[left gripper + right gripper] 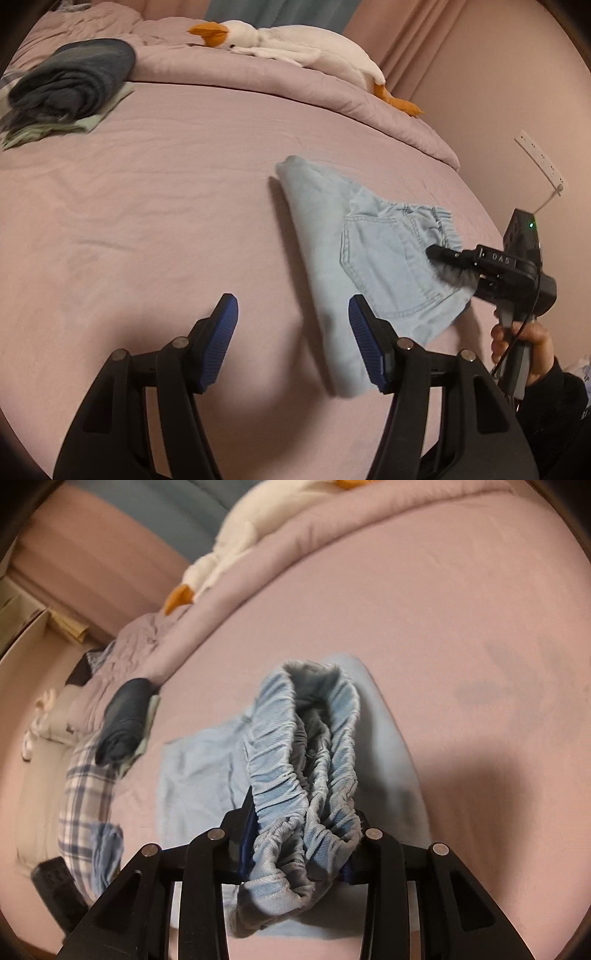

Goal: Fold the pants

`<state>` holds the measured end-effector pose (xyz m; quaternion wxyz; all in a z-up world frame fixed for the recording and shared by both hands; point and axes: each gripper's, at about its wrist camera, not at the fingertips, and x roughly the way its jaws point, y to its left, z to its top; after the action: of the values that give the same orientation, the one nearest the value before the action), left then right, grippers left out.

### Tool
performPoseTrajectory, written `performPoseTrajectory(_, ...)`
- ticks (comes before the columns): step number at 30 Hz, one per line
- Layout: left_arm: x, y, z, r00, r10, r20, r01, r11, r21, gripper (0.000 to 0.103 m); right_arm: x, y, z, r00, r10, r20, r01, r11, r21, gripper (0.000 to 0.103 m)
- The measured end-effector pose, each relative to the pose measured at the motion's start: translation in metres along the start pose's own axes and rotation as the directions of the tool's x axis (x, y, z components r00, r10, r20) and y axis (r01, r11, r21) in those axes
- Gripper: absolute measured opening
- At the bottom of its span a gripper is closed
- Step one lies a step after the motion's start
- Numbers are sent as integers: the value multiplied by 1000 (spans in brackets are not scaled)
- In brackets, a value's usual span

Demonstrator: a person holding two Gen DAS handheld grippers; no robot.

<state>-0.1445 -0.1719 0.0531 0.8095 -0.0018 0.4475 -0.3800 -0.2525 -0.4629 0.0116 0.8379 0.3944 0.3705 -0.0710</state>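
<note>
On the left, the left gripper hovers with its jaws apart and empty just beside the folded edge of the light blue pants, which lie on the pink bed. To the right, the right gripper has its jaws clamped on the elastic waistband. The fold seems half done; I judge the next move needs the waistband carried over the legs while the left jaws pin the cloth.

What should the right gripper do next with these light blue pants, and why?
Probably carry the waistband over toward the far folded end. The right gripper is shut on it, the pants lie partly folded, and the left gripper is open and empty.
</note>
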Motion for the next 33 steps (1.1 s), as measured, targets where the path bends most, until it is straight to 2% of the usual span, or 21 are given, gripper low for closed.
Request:
performPoseTrajectory(4,12,-7,17,1000,-8,-4,8,1000,22,62,0,-12,2,998,54,-17,-53,997,48,40)
performPoseTrajectory(6,14,-8,24,1000,-13,3,13,1000,25,62,-5,-7,4,999,37,-17,-36,999,28,47)
performPoseTrajectory(10,17,-12,46,999,-32,28,31,999,44,62,-32,-5,7,997,-68,47,69,997,-15,66)
performPoseTrajectory(12,24,-19,61,998,-53,21,51,995,85,60,-55,3,5,971,-177,159,188,981,-56,67)
performPoseTrajectory(13,27,-22,65,998,-67,15,66,993,95,57,-64,13,4,957,-200,209,224,969,-99,67)
performPoseTrajectory(14,34,-24,71,996,-85,1,84,991,103,46,-68,22,2,956,-187,228,221,965,-138,67)
performPoseTrajectory(15,42,-26,76,996,-91,-21,93,989,111,34,-68,34,-3,968,-128,217,173,964,-200,67)
performPoseTrajectory(16,51,-29,82,995,-92,-46,97,988,119,13,-63,46,-8,980,-74,184,122,957,-264,67)
performPoseTrajectory(17,58,-31,85,993,-103,-63,110,986,122,9,-55,60,-15,989,-36,143,81,941,-329,63)
performPoseTrajectory(18,65,-32,87,991,-108,-77,117,985,123,10,-47,71,-21,994,-21,111,62,924,-377,58)
performPoseTrajectory(20,87,-28,94,991,-73,-114,86,990,111,9,-22,99,-40,1000,15,13,-7,878,-478,26)
performPoseTrajectory(22,115,-17,96,983,-31,-182,49,994,94,6,0,115,-55,998,16,-64,-48,844,-534,22)
performPoseTrajectory(23,124,-13,94,982,-26,-189,44,995,94,4,7,119,-60,997,-2,-80,-43,832,-553,22)
performPoseTrajectory(24,124,-7,95,986,-56,-159,69,995,77,4,19,121,-66,994,-30,-104,-35,821,-570,22)
performPoseTrajectory(26,126,3,98,983,-101,-150,102,995,0,4,36,119,-75,984,-88,-156,-21,808,-589,22)
performPoseTrajectory(28,126,6,100,984,-108,-143,105,994,-28,4,42,118,-80,983,-94,-158,-20,800,-600,22)
performPoseTrajectory(30,119,1,101,988,-86,-126,86,996,-6,4,40,118,-76,982,-76,-174,-44,801,-596,22)
performPoseTrajectory(31,114,-1,100,990,-76,-118,77,997,4,2,37,114,-73,980,-57,-188,-64,812,-580,22)
performPoseTrajectory(33,94,-10,97,995,-62,-82,65,997,32,6,28,109,-61,978,5,-211,-115,852,-511,22)
